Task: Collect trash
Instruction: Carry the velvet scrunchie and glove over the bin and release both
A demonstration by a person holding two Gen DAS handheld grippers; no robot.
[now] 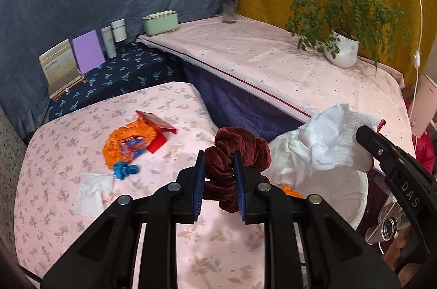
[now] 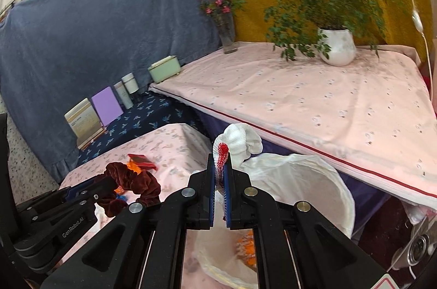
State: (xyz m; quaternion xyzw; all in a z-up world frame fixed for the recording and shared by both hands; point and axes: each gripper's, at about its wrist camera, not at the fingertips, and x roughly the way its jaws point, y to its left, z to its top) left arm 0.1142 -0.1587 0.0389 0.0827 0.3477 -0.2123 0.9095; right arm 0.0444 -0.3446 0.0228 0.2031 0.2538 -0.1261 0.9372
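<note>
Left wrist view: the bin (image 1: 357, 196), lined with a white bag, stands just beside the table (image 1: 54, 152) and holds orange scraps. The step seems to be dropping, and next each load must be carried over the rim and released. The left gripper (image 1: 218, 174) clamps a maroon scrunchie (image 1: 240, 149), plush and floppy. The right gripper (image 2: 219, 187) pinches a white glove (image 2: 235, 144) with a red cuff.

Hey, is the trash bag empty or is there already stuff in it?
Not empty. The white bag is open, and orange scraps lie inside near the bottom. How much else it holds cannot be told.
</note>
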